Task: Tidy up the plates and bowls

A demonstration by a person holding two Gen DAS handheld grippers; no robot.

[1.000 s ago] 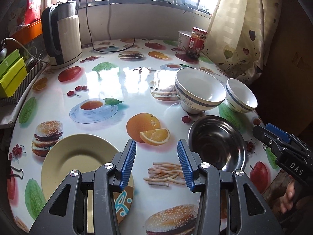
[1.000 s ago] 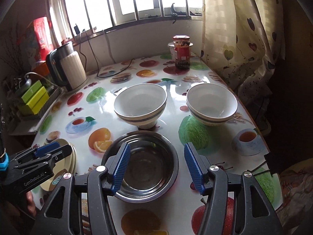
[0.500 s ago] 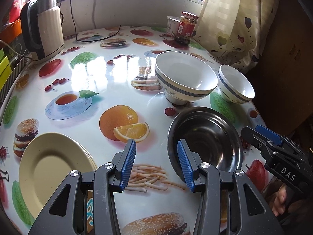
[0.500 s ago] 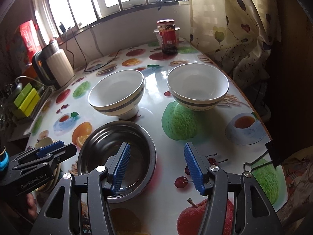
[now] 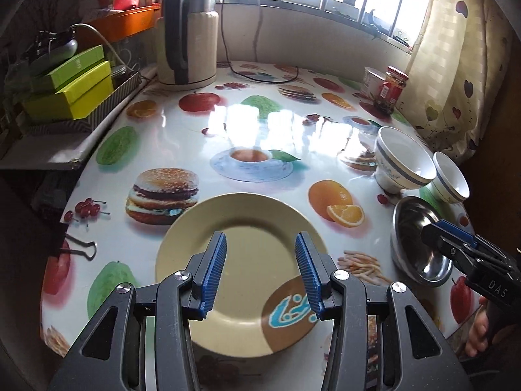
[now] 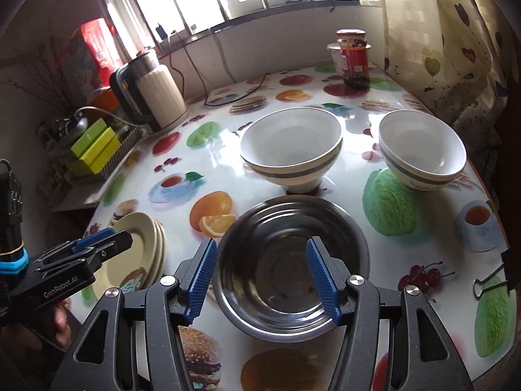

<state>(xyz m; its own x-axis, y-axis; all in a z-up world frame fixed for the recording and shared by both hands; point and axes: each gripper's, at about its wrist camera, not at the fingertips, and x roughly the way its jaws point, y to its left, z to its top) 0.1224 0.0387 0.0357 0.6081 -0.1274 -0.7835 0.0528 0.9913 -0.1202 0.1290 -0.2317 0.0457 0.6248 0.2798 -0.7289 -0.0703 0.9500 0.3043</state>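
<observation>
- Fruit-print table [image 5: 182,130] under a window; kettle [image 5: 189,36] far left, jar [image 6: 355,62] far right, curtain [image 6: 439,49] at the right edge.
- Left gripper [image 5: 260,270]: jaws apart, empty, poised above the plates [image 5: 241,228], touching nothing.
- Right gripper [image 6: 260,280]: jaws apart, empty, straddling the steel bowl [image 6: 293,260] from above; contact with its rim cannot be told.
- Plates: stacked at the near left, by the table edge; this part looks done.
- Steel bowl: near centre-right, just beside the big bowl [image 6: 293,150]; the small bowl [image 6: 423,150] sits apart at the far right, close to the edge and curtain.
- Remaining, by judgement: the three bowls are not yet nested or grouped.
- Room: the middle and far left of the table are open; near edge, binder clip [image 6: 488,280] and the tight bowl cluster limit moves.
</observation>
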